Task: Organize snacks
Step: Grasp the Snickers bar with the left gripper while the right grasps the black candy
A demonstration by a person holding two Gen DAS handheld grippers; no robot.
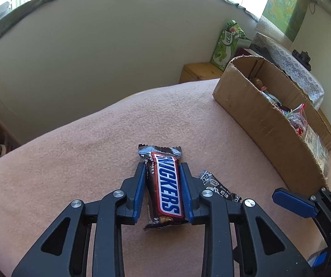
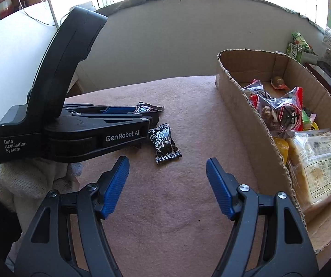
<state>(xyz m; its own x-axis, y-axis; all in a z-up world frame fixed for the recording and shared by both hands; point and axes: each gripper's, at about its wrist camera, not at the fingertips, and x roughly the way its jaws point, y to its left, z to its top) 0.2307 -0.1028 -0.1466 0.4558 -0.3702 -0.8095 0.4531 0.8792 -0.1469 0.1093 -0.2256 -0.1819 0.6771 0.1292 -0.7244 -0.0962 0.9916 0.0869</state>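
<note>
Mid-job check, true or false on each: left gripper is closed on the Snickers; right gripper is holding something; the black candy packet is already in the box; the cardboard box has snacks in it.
1. The left gripper grips the Snickers bar. True.
2. The right gripper holds a snack. False: its jaws stand open with nothing between them.
3. The black candy packet lies in the cardboard box. False: it lies on the pink cloth, outside the box.
4. The cardboard box already holds snacks. True.
</note>
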